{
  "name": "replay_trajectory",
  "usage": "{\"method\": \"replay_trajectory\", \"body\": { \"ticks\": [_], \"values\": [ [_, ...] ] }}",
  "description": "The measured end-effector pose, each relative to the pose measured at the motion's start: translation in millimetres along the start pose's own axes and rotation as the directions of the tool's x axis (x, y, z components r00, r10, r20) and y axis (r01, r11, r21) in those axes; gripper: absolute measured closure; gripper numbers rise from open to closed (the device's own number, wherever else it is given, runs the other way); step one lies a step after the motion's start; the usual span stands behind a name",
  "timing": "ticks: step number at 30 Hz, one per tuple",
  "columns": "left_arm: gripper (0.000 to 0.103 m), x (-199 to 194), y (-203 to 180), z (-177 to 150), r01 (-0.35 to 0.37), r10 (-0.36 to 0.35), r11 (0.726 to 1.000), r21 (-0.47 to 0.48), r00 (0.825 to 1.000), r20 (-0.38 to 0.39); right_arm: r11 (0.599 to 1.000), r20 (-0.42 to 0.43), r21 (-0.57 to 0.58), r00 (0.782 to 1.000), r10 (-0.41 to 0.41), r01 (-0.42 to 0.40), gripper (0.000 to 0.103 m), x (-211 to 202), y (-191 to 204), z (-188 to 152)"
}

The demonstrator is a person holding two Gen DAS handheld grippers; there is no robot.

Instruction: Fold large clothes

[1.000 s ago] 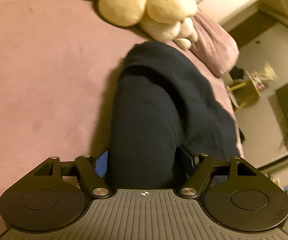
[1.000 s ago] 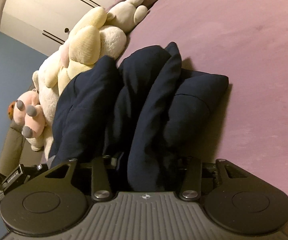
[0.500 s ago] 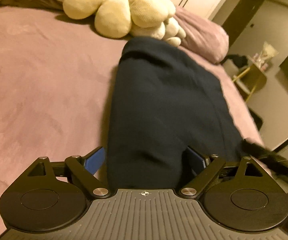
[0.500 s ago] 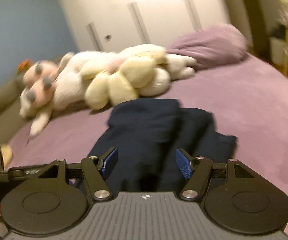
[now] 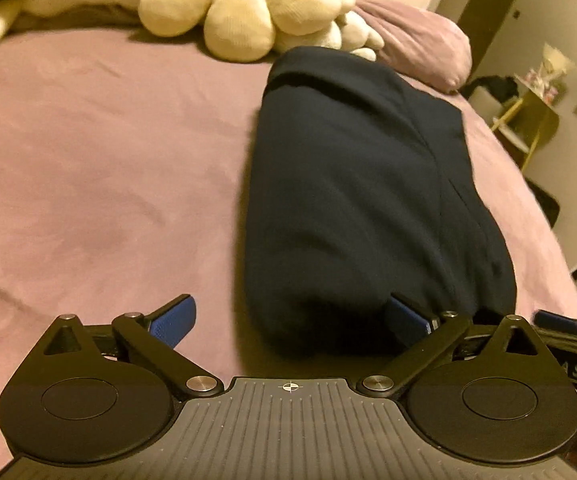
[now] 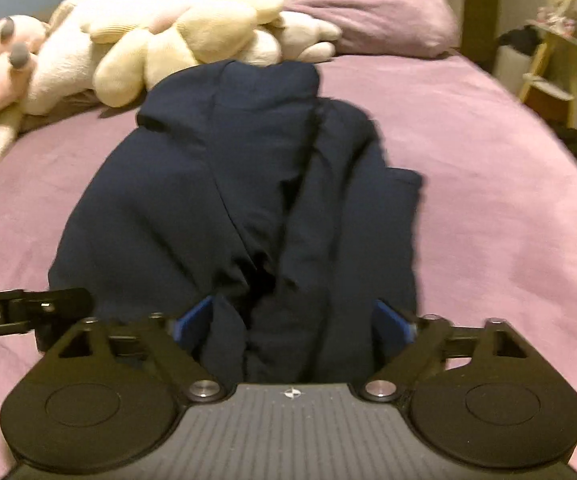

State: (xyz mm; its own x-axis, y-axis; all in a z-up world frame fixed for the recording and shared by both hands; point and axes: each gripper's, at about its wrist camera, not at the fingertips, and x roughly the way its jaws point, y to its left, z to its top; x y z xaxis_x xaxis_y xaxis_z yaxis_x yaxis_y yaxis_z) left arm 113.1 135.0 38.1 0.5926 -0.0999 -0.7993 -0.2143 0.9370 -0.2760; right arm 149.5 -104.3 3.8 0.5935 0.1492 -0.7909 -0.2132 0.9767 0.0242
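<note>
While both tools hang over the bed: the scene is as follows.
Garment: a dark navy garment [image 5: 352, 200] lies folded in a long bundle on the purple bed cover [image 5: 88, 168], with its far end near the plush toys.
Left gripper [image 5: 288, 320]: its jaws are opening; the near end of the bundle sits between them, the left blue pad [image 5: 172, 320] is clearly apart from the cloth, and the right pad is just beside it.
Right gripper [image 6: 292, 320]: its jaws are opening; the loose folds of the garment lie between the blue pads, which do not seem to press on them.
Plush toys [image 6: 192, 40]: cream and white, in a heap at the head of the bed.
Pillow [image 6: 372, 16]: purple, just beside the toys.
Small shelf [image 5: 528, 124]: yellow, beside the bed at the right.
</note>
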Motion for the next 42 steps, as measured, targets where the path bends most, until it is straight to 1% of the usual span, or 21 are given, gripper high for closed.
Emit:
{"method": "replay_trajectory", "body": {
  "ticks": [2,3,6,8,12,18,21,30,37,42],
  "values": [
    [0.0,-12.3,-8.6,-11.9,-0.044,0.045,0.998,0.045,0.999,-0.01,1.0,-0.018,-0.001,1.0,-0.018,0.018,0.004,-21.3,3.7,-13.0],
    [0.0,-17.5,-11.8,-17.1,-0.051,0.051,0.996,0.067,0.999,-0.008,0.999,-0.047,-0.001,0.998,-0.033,0.033,0.001,-26.0,6.8,-21.0],
    [0.0,-31.8,-20.1,-22.6,-0.064,0.062,0.992,0.111,0.998,0.018,0.997,-0.137,-0.008,0.988,-0.073,0.073,0.001,-36.5,13.5,-41.6],
    [0.0,-40.8,-22.2,-22.4,-0.07,0.065,0.991,0.112,0.997,0.044,0.996,-0.162,0.0,0.983,-0.091,0.092,0.001,-41.7,15.8,-46.1],
    [0.0,-52.5,-23.9,-19.6,-0.06,0.053,0.993,0.102,0.996,0.065,0.993,-0.119,0.004,0.986,-0.114,0.115,0.001,-58.3,22.0,-41.5],
    [0.0,-56.0,-30.1,-19.1,-0.065,0.054,0.989,0.134,0.995,0.081,0.991,-0.083,0.003,0.987,-0.135,0.135,0.001,-74.6,30.6,-36.5],
    [0.0,-55.6,-31.0,-18.9,-0.064,0.053,0.988,0.14,0.995,0.084,0.989,-0.08,0.01,0.986,-0.145,0.146,0.001,-77.1,30.7,-33.4],
    [0.0,-54.4,-31.7,-18.5,-0.064,0.053,0.988,0.144,0.995,0.078,0.989,-0.065,0.032,0.988,-0.142,0.144,0.001,-81.4,30.4,-30.2],
    [0.0,-52.6,-35.9,-19.8,-0.089,0.076,0.982,0.166,0.994,0.081,0.99,-0.068,0.038,0.988,-0.136,0.138,0.001,-81.5,31.0,-29.5],
    [0.0,-53.1,-36.3,-20.0,-0.086,0.074,0.982,0.167,0.994,0.08,0.989,-0.065,0.044,0.989,-0.135,0.138,0.001,-82.7,30.0,-29.3]
  ]
}}
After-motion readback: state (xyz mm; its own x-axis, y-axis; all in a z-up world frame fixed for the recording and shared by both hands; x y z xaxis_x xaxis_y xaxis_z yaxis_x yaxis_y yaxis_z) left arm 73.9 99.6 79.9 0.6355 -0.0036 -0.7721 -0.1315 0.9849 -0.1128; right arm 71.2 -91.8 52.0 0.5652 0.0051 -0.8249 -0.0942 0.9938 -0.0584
